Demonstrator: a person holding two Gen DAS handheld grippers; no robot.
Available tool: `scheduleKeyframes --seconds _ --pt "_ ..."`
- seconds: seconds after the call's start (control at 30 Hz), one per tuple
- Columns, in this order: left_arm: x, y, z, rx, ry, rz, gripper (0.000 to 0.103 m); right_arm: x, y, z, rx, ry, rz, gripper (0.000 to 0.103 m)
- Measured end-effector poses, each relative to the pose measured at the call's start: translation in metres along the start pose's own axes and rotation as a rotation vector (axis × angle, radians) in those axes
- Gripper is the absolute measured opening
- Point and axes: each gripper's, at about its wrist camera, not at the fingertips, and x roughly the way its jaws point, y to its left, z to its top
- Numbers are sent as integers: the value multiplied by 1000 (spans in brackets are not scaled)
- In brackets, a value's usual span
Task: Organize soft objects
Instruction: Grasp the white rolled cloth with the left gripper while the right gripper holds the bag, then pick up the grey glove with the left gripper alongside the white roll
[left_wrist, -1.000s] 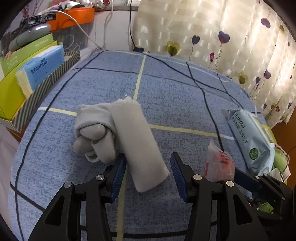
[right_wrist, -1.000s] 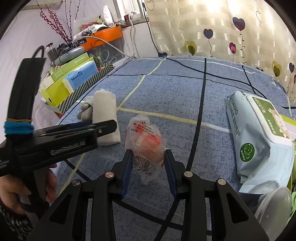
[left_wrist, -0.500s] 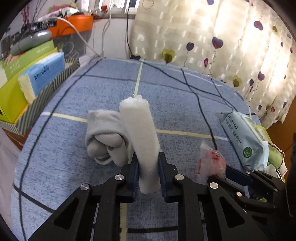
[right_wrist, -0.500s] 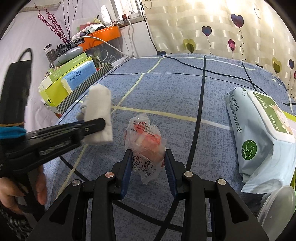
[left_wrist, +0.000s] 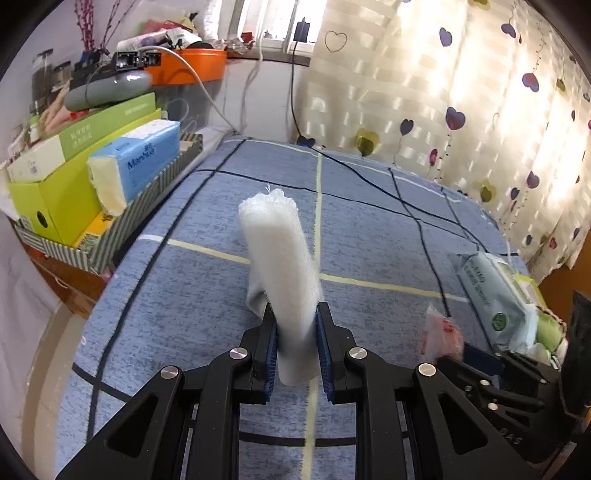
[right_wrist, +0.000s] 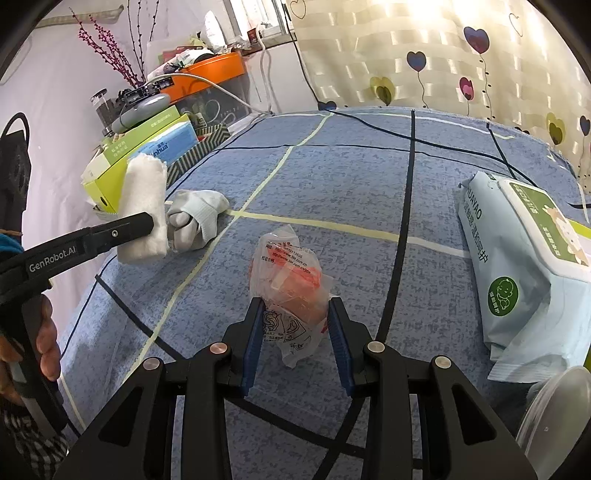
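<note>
Both grippers are mid-pickup: left gripper (left_wrist: 295, 350) jaws clamp the rolled towel (left_wrist: 280, 266), right gripper (right_wrist: 295, 339) jaws pinch the plastic packet (right_wrist: 290, 284), each needing a place on the bed (right_wrist: 369, 177).

In the left wrist view, the white rolled cloth (left_wrist: 282, 266) hid almost all of the grey sock (left_wrist: 255, 298) behind it; only a sliver showed. The small plastic packet (left_wrist: 441, 332) appeared blurred, its printing unreadable. In the right wrist view, the frame's edge cut off the person's hand (right_wrist: 46, 343) and a clear plastic container (right_wrist: 554, 413) at the lower right corner. The wet wipes pack (right_wrist: 517, 266) ran past the right edge.
</note>
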Motion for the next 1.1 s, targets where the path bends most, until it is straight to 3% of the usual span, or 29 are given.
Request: scheduleKeyframes --seconds 0.17,0.37,0.47,0.57,0.63,0.7,0.8,1.1 --pt "-1 8 11 -24 -21 -17 18 0 -2 0 1 0 1 36" --pt "17 11 19 -23 54 -77 19 1 -1 0 -4 6 6 36" --pt "28 14 21 -31 85 -56 20 1 -1 1 -3 6 5 36" --pt "30 9 24 18 71 -1 29 1 1 2 -7 5 4 36" --pt "32 5 26 47 70 34 46 2 2 3 -9 4 3 36" --pt "36 8 29 33 80 45 55 3 2 3 -10 5 2 36" --pt "51 14 30 -16 142 -23 60 4 2 3 -11 8 0 36" --pt "76 1 27 21 198 -11 62 5 2 4 -10 9 -3 36"
